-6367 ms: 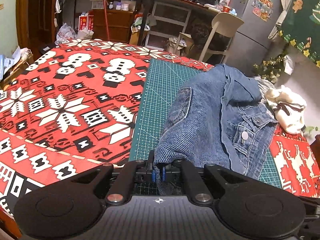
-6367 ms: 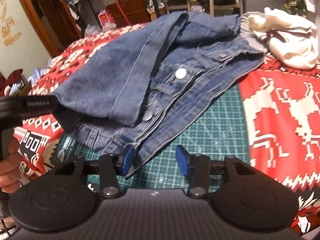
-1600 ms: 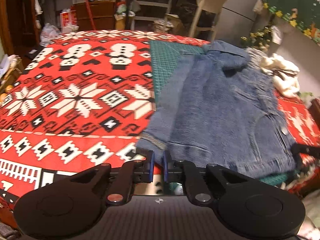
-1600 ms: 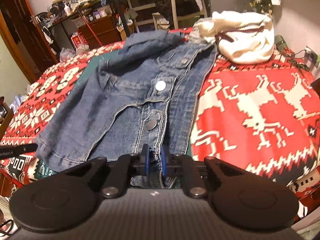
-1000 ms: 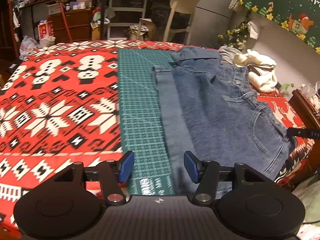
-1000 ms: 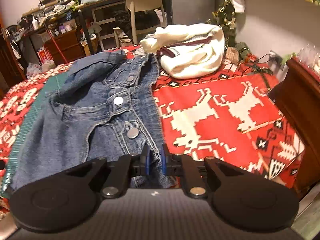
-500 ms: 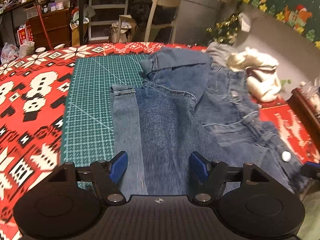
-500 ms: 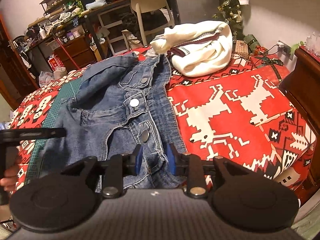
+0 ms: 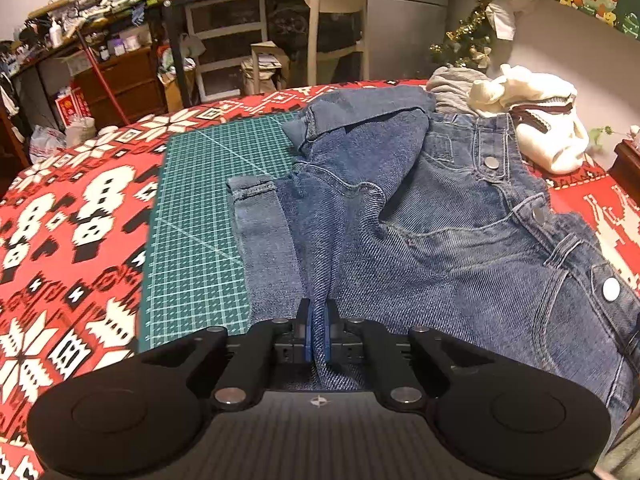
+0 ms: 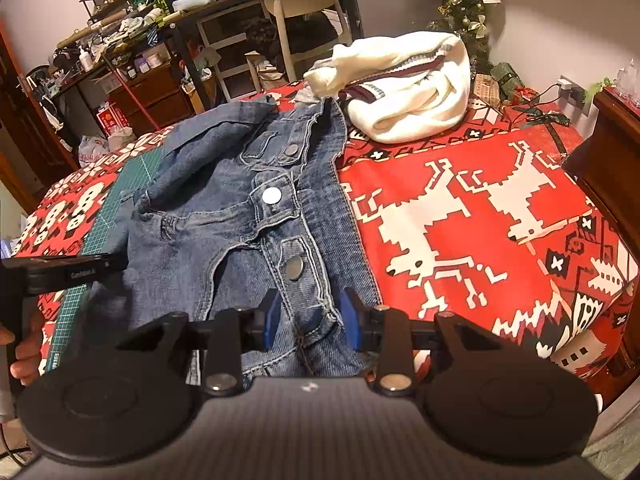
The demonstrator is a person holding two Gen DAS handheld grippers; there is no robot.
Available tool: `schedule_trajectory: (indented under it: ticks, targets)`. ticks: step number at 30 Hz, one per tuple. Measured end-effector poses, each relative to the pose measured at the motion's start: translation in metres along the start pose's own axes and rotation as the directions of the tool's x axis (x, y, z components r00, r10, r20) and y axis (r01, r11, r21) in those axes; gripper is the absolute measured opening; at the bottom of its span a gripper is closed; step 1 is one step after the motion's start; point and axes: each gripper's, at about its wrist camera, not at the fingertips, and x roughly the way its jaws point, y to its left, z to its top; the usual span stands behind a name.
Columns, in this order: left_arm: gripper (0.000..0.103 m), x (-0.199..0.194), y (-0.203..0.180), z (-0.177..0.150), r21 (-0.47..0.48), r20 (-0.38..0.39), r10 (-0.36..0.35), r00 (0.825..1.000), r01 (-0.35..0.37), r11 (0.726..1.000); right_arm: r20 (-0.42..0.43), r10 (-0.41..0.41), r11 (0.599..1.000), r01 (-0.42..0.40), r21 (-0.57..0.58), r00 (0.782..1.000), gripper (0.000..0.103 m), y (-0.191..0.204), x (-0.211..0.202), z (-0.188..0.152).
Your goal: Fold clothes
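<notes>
The left gripper [image 9: 318, 330] has its 2 blue pads pressed together on a raised ridge of the faded blue denim jacket [image 9: 432, 240], pinching the fabric at the near hem, at 6 o'clock in the left wrist view. The right gripper [image 10: 310, 318] has its 2 blue pads spread apart, straddling the jacket's front placket near the hem without squeezing it; 1 dull metal snap button [image 10: 294, 269] lies just beyond the pads at 12 o'clock from them. The jacket lies spread, front side up, partly on the dark green gridded cutting mat [image 9: 192, 216] and partly on the red, white and black patterned blanket [image 10: 472, 216]. In the left wrist view 1 sleeve [image 9: 264, 240] lies folded straight along the jacket's side toward 10 o'clock from the pinch, its cuff pointing away, resting on the mat. The collar is rumpled at the far end, toward 12 o'clock. A cream knitted garment with dark red trim [image 10: 412, 92] sits bunched on the blanket just beyond the collar, toward 1 o'clock in the right wrist view. At 9 o'clock in that view a person's hand [image 10: 24, 350] grips the handle of the left tool.
</notes>
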Motion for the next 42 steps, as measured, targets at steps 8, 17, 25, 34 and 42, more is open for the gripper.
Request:
schedule_trajectory:
  ticks: [8,17,25,34,42]
  targets:
    - [0.006,-0.021,0.021,-0.018,-0.049,-0.017,0.013,1.000,-0.013,0.999,-0.033,0.045,0.999,-0.045,-0.001,0.998,0.037,0.003,0.006,-0.002]
    - [0.006,-0.050,0.043,-0.048,-0.111,-0.035,0.026,0.999,-0.030,0.993,-0.099,0.116,0.993,-0.117,-0.009,0.988,0.032,0.019,0.018,-0.010]
    - [0.012,-0.061,0.050,-0.054,-0.152,-0.011,0.010,1.000,-0.012,0.988,-0.097,0.110,0.992,-0.116,-0.058,0.989,0.033,0.028,0.018,-0.009]
    - [0.018,-0.082,0.043,-0.046,-0.110,0.056,0.058,0.997,-0.052,0.993,-0.066,0.084,0.983,-0.094,-0.158,0.994,0.033,0.043,0.009,-0.010]
    - [0.047,-0.094,0.037,-0.034,-0.030,0.146,0.066,0.987,-0.062,0.998,-0.018,0.072,0.969,-0.075,-0.235,0.997,0.033,0.058,-0.001,-0.010]
